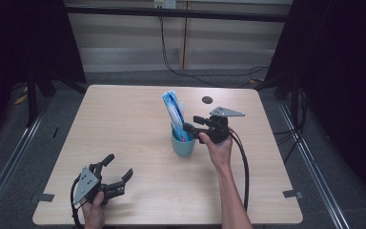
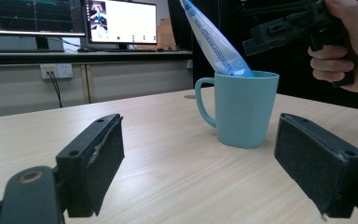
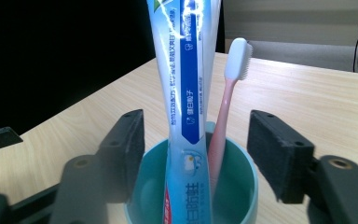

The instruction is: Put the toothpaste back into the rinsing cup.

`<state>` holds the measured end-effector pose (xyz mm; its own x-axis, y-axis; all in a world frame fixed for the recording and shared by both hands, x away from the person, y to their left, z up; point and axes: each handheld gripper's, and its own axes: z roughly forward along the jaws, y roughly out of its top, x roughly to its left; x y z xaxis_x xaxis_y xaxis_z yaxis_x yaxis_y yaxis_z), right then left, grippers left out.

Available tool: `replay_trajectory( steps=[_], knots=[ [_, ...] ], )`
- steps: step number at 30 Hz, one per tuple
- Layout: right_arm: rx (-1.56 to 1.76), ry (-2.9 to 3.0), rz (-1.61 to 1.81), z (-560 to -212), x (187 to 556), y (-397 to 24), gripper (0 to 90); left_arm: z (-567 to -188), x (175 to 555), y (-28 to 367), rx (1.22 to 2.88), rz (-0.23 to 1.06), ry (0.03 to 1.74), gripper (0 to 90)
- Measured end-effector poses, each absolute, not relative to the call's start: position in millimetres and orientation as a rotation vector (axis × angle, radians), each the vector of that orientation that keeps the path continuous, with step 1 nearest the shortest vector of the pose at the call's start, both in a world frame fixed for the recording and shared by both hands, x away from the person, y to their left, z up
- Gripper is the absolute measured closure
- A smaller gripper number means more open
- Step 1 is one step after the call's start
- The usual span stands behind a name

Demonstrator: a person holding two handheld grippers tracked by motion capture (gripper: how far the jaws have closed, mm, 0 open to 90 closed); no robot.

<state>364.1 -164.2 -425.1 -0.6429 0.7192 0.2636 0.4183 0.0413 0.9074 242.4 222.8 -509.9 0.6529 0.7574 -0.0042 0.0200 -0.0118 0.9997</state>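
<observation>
Right gripper [image 1: 190, 130] over the cup [image 1: 183, 143]
Its jaws are released; toothpaste tube [image 3: 186, 84] and toothbrush [image 3: 226, 112] stand between them, untouched. Left gripper [image 1: 119, 169] jaws released too.

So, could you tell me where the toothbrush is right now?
In the right gripper view, the pink toothbrush stands head-up in the teal cup, just right of the toothpaste tube.

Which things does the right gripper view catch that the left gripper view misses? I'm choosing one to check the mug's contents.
Right gripper view alone: a pink toothbrush standing in the mug beside the tube, with the tube's print readable. Left gripper view alone: the mug's handle, monitors, and the right hand-held gripper above the rim. Both: teal mug and toothpaste tube.
</observation>
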Motion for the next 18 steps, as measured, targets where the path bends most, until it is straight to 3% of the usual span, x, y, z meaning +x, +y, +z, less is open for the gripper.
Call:
replay_trajectory(
  steps=[8, 18],
  knots=[
    [1.174, 2.025, 1.591, -417, 355, -173, 17.8, -510, 242, 223, 1.483, 0.662, 0.684, 15.7],
    [1.186, 1.973, 1.570, -416, 341, -187, 14.1, -510, 242, 223, 1.484, 0.662, 0.684, 15.7]
  ],
)
